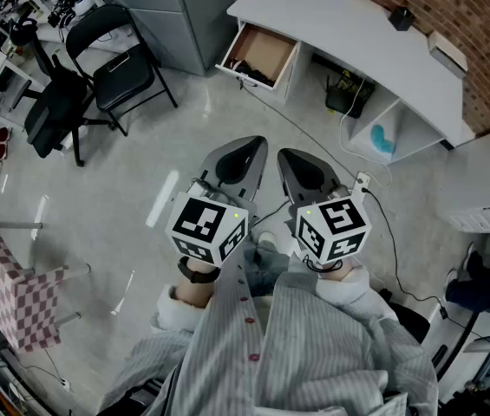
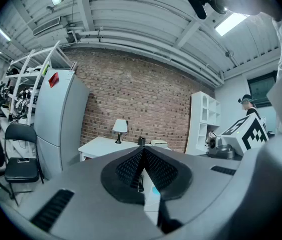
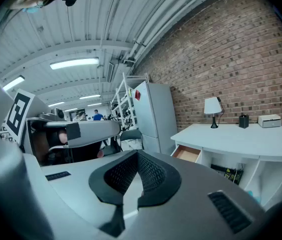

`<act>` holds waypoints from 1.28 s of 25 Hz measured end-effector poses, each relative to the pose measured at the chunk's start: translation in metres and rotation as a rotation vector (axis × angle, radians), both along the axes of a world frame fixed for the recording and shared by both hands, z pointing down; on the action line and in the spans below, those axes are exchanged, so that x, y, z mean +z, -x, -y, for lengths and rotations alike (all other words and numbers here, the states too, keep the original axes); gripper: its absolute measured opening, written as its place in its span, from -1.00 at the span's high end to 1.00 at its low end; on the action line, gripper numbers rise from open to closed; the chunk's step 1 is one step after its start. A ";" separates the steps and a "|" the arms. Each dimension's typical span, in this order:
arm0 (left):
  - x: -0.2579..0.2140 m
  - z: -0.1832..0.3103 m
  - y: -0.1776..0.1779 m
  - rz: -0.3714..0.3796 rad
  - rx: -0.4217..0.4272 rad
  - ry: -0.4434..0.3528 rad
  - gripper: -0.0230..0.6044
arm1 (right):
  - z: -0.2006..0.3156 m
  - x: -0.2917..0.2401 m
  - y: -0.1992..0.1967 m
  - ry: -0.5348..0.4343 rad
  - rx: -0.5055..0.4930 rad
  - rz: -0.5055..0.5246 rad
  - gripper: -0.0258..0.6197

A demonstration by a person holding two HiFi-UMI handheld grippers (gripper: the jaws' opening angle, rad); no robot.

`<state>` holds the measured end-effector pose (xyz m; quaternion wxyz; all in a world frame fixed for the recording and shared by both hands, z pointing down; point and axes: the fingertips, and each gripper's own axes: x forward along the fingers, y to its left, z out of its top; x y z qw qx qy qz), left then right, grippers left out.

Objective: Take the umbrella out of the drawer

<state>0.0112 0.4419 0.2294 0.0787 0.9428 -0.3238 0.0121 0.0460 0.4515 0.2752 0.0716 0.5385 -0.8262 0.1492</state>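
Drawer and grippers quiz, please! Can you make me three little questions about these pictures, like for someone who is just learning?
1. True or false: the drawer stands open.
2. Pick one: what does the right gripper hold? A a book; B nothing, its jaws are shut on empty air; C a chair.
3. Fill in: the lamp stands on the white ____.

Key: 1 true; 2 B; 3 desk.
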 end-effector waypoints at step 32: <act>0.011 0.118 -0.002 0.024 -0.067 -0.016 0.90 | 0.117 0.020 -0.022 0.011 -0.008 -0.027 0.81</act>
